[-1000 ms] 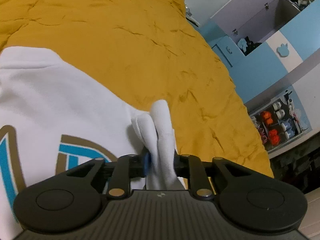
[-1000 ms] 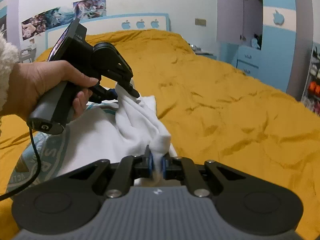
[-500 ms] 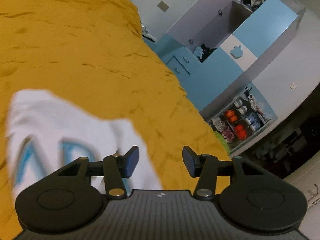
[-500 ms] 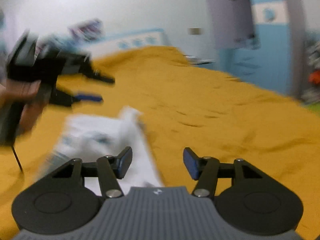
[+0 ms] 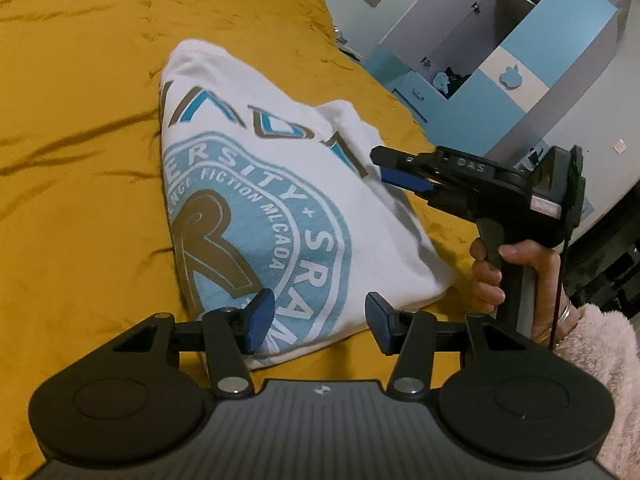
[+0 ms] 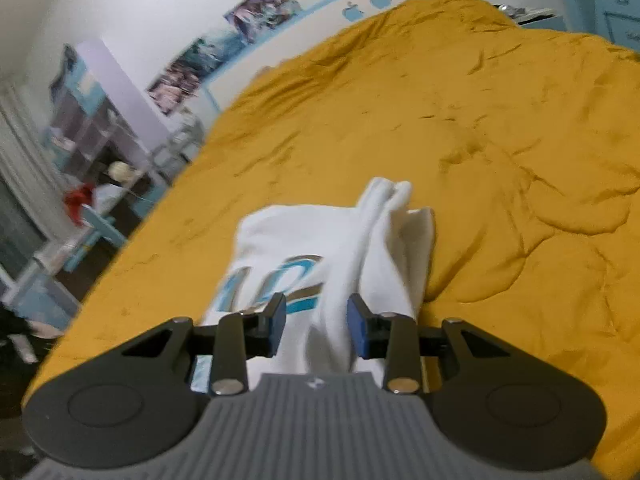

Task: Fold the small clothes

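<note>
A white T-shirt (image 5: 280, 184) with a blue and brown round print lies folded on the yellow bedspread (image 5: 80, 160). My left gripper (image 5: 318, 322) is open just above the shirt's near corner, with nothing between its fingers. A hand (image 5: 492, 276) holds my right gripper (image 5: 394, 168) over the shirt's right edge. In the right wrist view my right gripper (image 6: 316, 322) hangs over a raised fold of the shirt (image 6: 372, 248). Its jaws are closing with the white ridge in the gap, and the pads are not pressing on it.
A blue and white wardrobe (image 5: 500, 80) stands past the bed's right side. On the other side are shelves and a small blue table (image 6: 92, 224). Posters (image 6: 224, 52) hang on the wall behind the headboard. The bedspread stretches wide beyond the shirt.
Both grippers let go of the bunched white fabric and pulled back. The shirt now lies folded on the bed. My right jaws opened wide, then narrowed.
</note>
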